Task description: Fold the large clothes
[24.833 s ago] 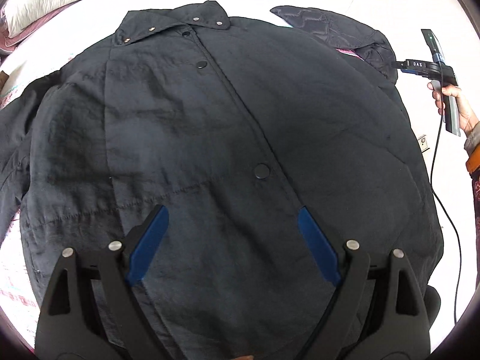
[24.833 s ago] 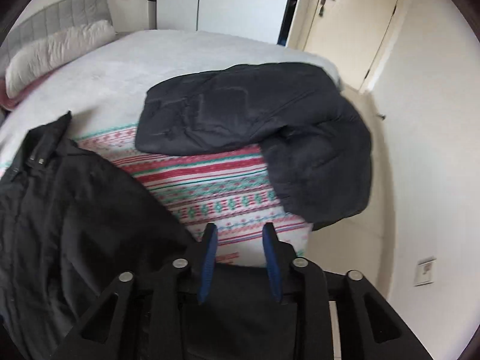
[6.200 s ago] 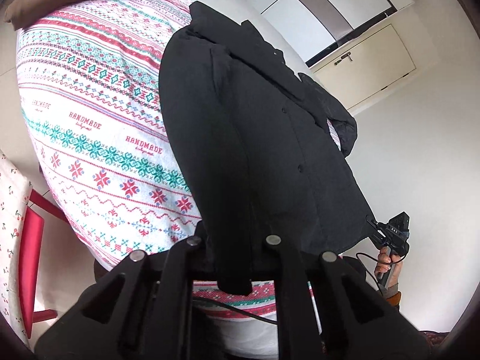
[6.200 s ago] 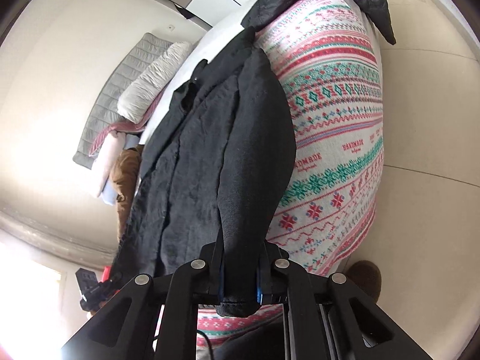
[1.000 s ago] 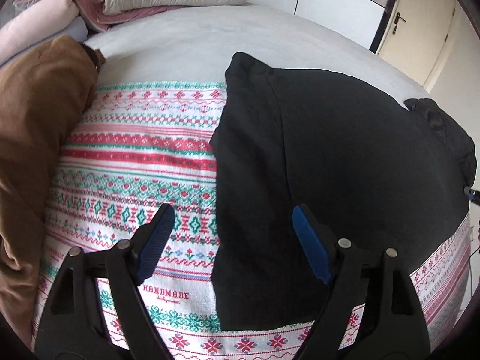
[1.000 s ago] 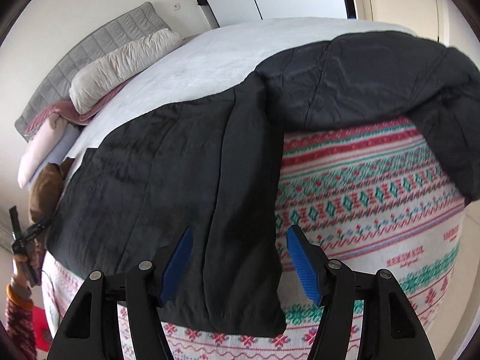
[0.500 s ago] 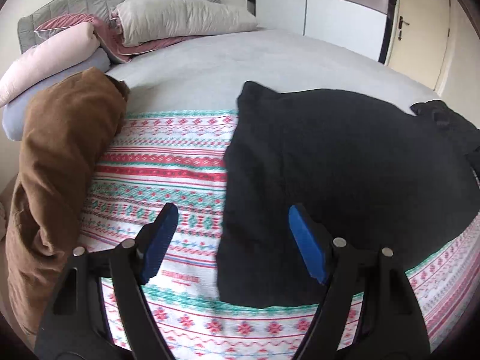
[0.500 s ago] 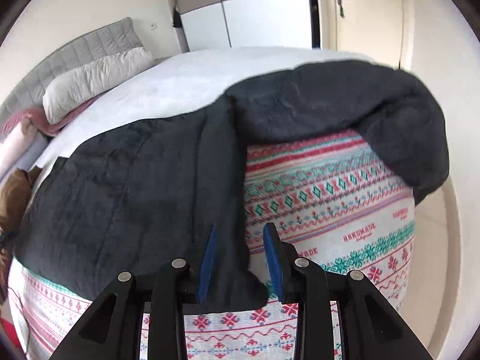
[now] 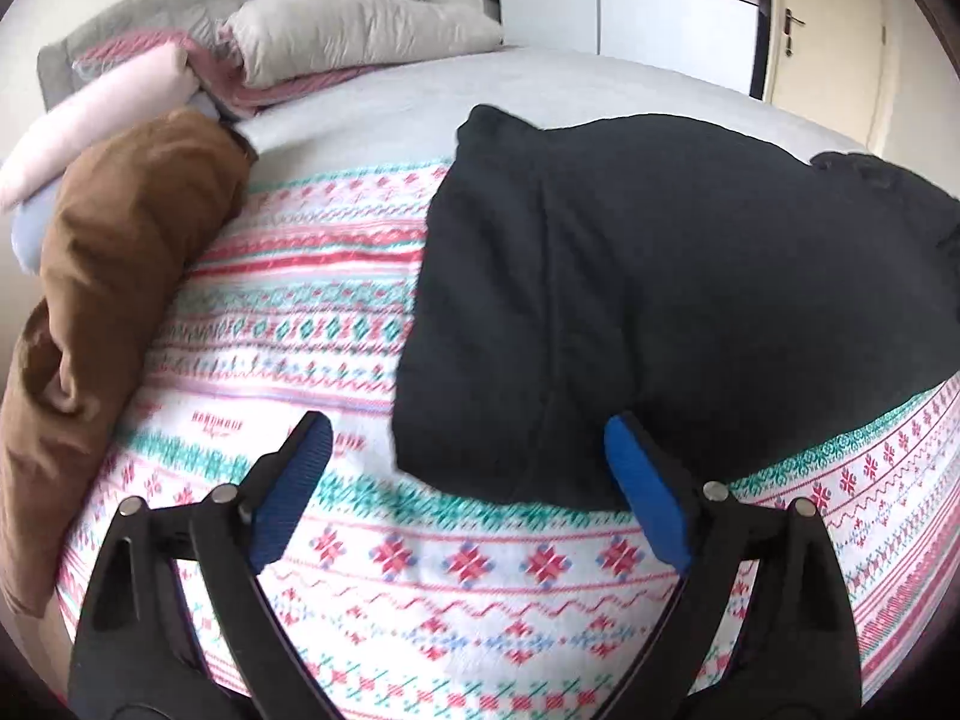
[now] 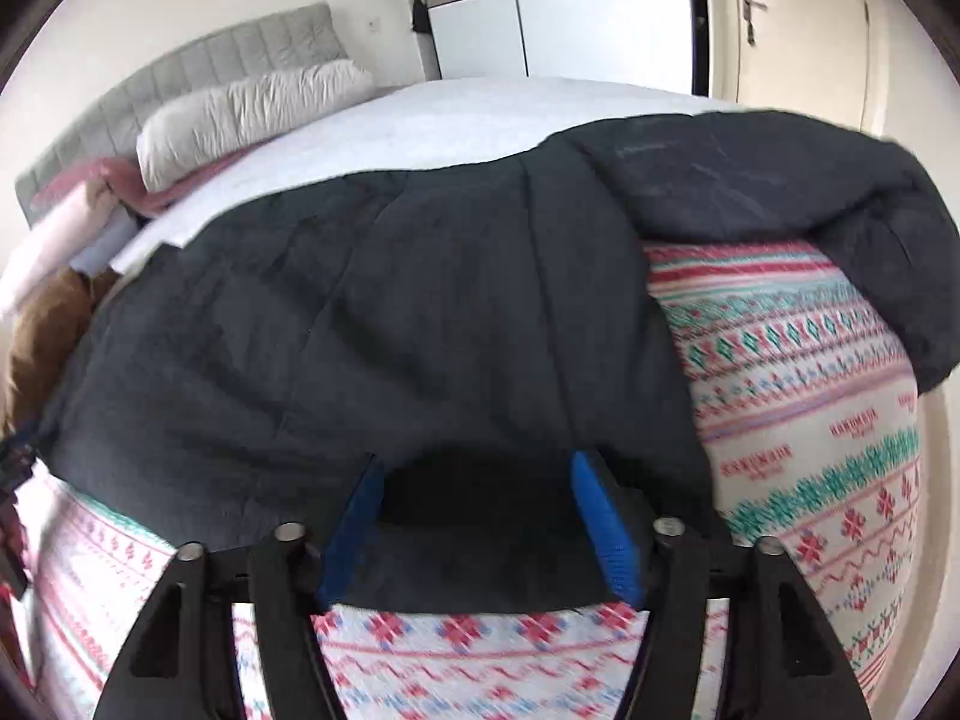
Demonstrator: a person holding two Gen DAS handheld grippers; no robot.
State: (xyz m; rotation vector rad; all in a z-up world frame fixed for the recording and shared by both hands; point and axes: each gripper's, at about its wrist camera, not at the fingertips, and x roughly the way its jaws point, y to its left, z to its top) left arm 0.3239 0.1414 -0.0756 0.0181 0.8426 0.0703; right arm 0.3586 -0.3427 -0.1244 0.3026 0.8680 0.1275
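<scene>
black jacket (image 9: 690, 300) lies folded on the patterned blanket (image 9: 300, 324) at the foot of the bed. left gripper (image 9: 468, 480): fingers wide apart and opening, over the blanket at the jacket's near left corner, nothing between them. right gripper (image 10: 474, 516): fingers closing with the jacket's near edge between them; pads not clearly pressing. brown garment (image 9: 114, 276) at left, second dark jacket (image 10: 810, 192) at right.

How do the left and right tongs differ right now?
Left tongs stand wide and opening, over the patterned blanket beside the black coat's edge. Right tongs are narrower and closing, with the coat's hem between them. Both have blue pads and point down at the bed.
</scene>
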